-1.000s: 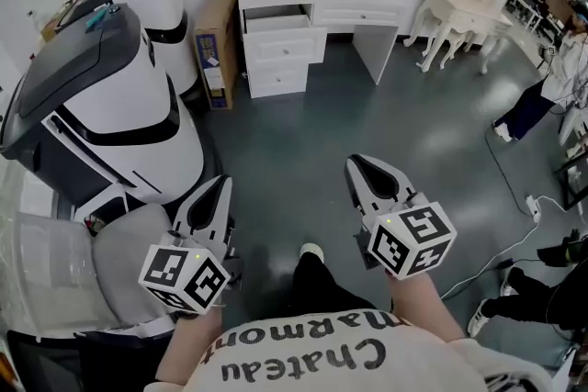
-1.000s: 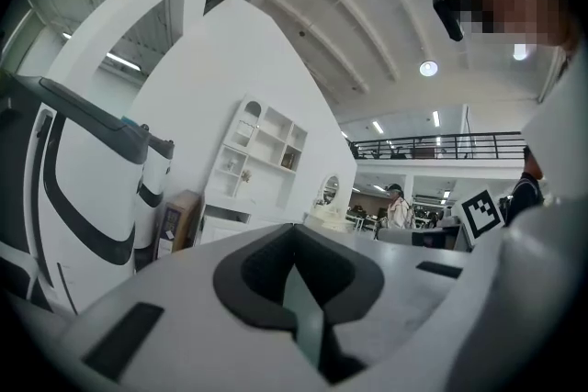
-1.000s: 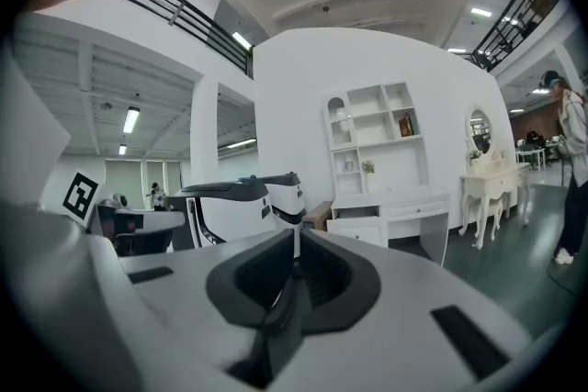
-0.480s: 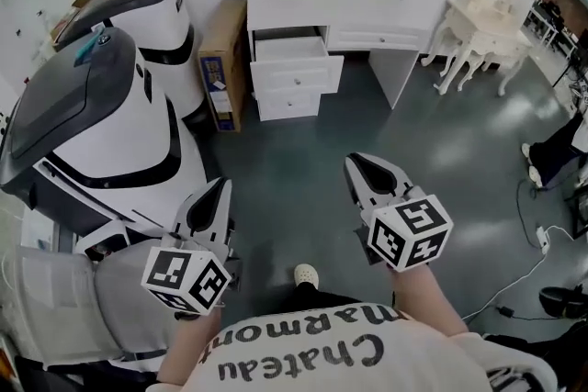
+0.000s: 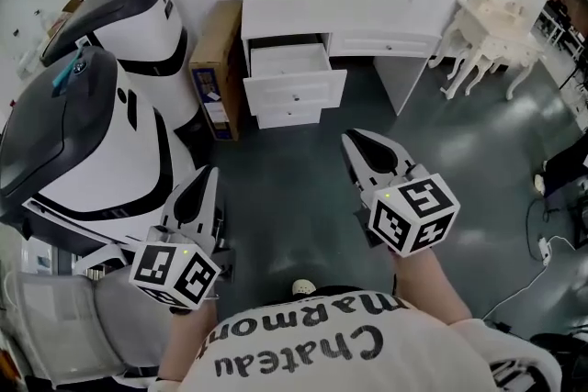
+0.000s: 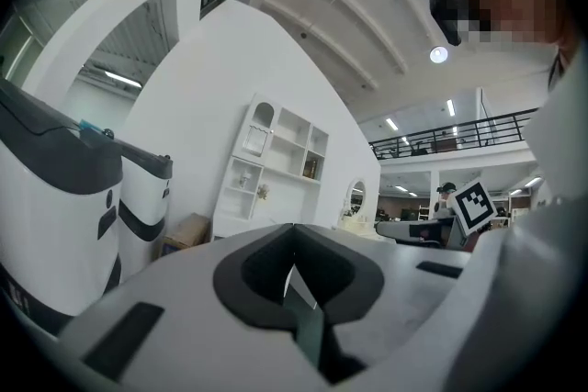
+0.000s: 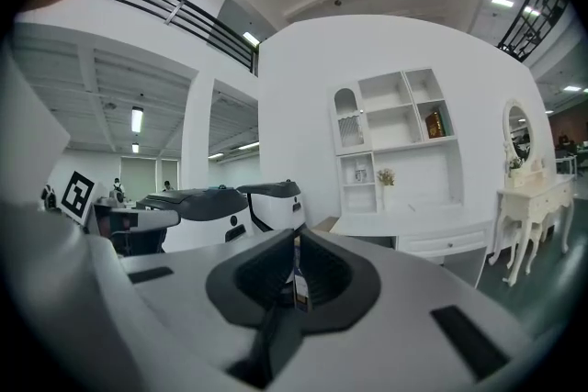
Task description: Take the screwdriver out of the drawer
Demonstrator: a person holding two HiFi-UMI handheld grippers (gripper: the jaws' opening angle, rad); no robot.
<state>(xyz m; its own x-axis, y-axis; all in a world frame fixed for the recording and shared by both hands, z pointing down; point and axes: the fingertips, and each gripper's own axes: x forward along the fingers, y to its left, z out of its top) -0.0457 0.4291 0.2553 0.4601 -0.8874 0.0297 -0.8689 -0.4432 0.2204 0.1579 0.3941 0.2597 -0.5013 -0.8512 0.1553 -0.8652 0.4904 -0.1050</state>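
A white desk stands against the far wall, and its top left drawer is pulled open. No screwdriver shows; from here the drawer's inside looks pale and bare. My left gripper is held over the dark floor, well short of the desk, jaws together and empty. My right gripper is level with it, also shut with nothing held. The left gripper view shows the shelf unit above the desk past its closed jaws. In the right gripper view the desk lies beyond its shut jaws.
Two large white-and-dark machines crowd the left side, with a cardboard box between them and the desk. A white vanity table with an oval mirror stands at the right. Cables lie on the floor at right. The person's shoe shows below.
Both grippers have been carried forward toward the desk, which now sits nearer and lower in the head view. The jaws of both stayed together.
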